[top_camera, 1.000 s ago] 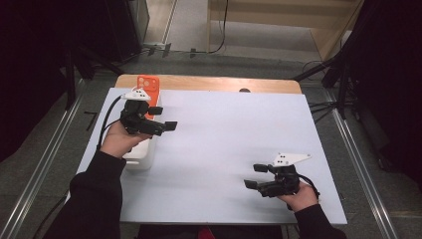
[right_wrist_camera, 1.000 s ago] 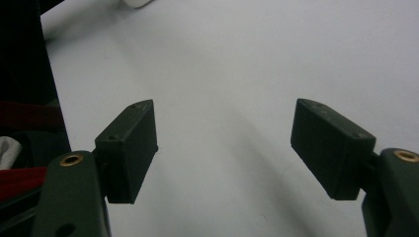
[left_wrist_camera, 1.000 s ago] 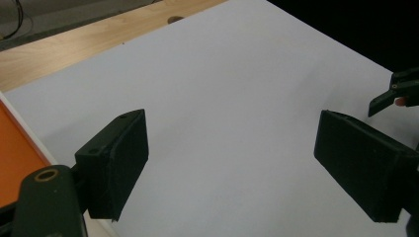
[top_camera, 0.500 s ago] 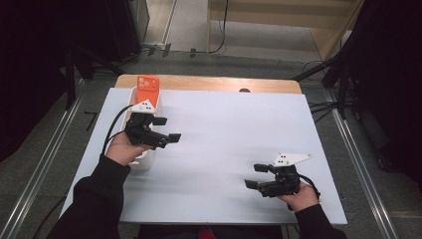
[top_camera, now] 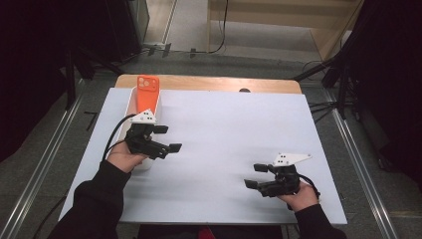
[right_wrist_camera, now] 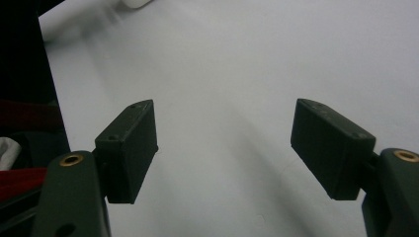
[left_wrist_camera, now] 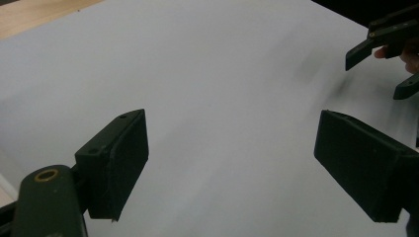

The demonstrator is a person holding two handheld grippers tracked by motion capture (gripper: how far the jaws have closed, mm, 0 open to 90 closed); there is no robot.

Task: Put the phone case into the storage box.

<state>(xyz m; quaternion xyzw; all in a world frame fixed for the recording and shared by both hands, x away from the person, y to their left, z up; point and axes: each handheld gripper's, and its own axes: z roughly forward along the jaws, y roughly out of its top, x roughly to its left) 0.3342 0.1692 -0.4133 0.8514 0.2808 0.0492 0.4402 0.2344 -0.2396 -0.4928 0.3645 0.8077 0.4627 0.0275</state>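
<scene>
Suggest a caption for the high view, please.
Two open grippers, left and right, over a white table; orange phone in a white tray.

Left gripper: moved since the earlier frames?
Yes. In the high view the left gripper has slid toward the near table edge, farther from the orange phone case standing in the white tray.

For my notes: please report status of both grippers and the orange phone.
Left gripper open, empty, beside white tray. Right gripper open, empty. Orange phone in the tray, untouched. Nothing in the way.
</scene>
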